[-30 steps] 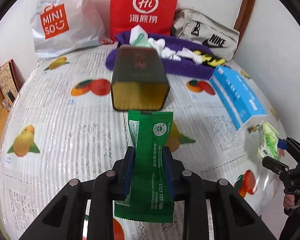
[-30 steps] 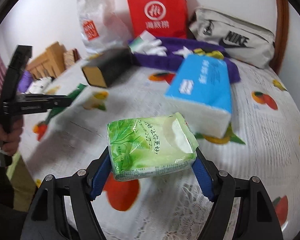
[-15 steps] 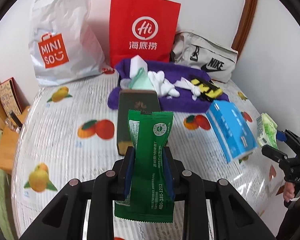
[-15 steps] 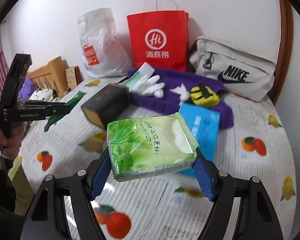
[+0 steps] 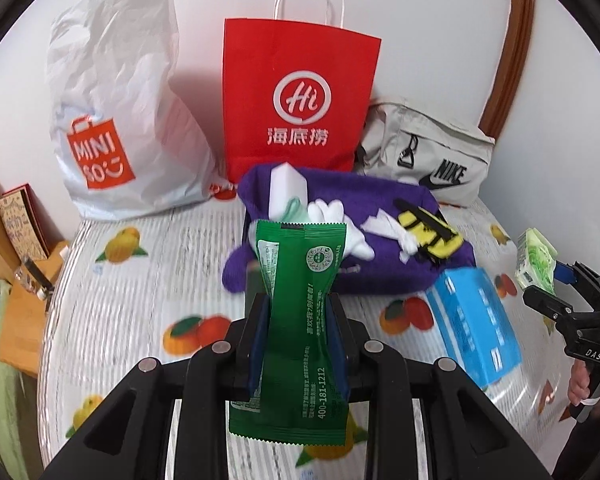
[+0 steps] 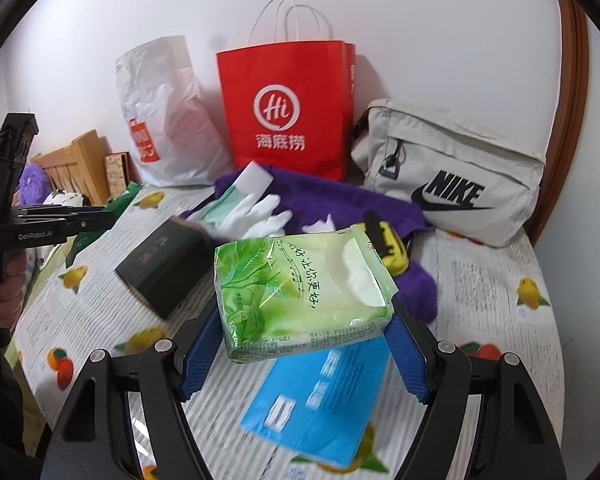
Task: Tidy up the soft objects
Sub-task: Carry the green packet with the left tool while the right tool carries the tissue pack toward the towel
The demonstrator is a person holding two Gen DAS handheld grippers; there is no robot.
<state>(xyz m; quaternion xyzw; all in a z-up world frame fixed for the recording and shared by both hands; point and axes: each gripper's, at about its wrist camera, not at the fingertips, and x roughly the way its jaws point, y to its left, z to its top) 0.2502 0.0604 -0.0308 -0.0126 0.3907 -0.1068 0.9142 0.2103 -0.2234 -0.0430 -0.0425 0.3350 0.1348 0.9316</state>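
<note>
My left gripper (image 5: 298,312) is shut on a dark green wipe packet (image 5: 300,320), held upright above the table. My right gripper (image 6: 304,336) is shut on a light green tissue pack (image 6: 300,292), also lifted. The tissue pack shows at the right edge of the left wrist view (image 5: 536,258); the green packet shows at the left of the right wrist view (image 6: 120,204). A purple towel (image 5: 380,248) lies at the back with white gloves (image 5: 332,216), a white sponge (image 5: 286,188) and a yellow-black item (image 5: 428,232) on it.
A blue tissue box (image 5: 476,328) and a dark box (image 6: 164,264) lie on the fruit-print tablecloth (image 5: 140,300). A red paper bag (image 5: 296,100), a white Miniso bag (image 5: 116,120) and a grey Nike bag (image 5: 432,156) stand against the wall. Wooden items (image 5: 20,280) sit left.
Both grippers have risen and pulled back from the table with their packs still held. The bags at the wall now show in full.
</note>
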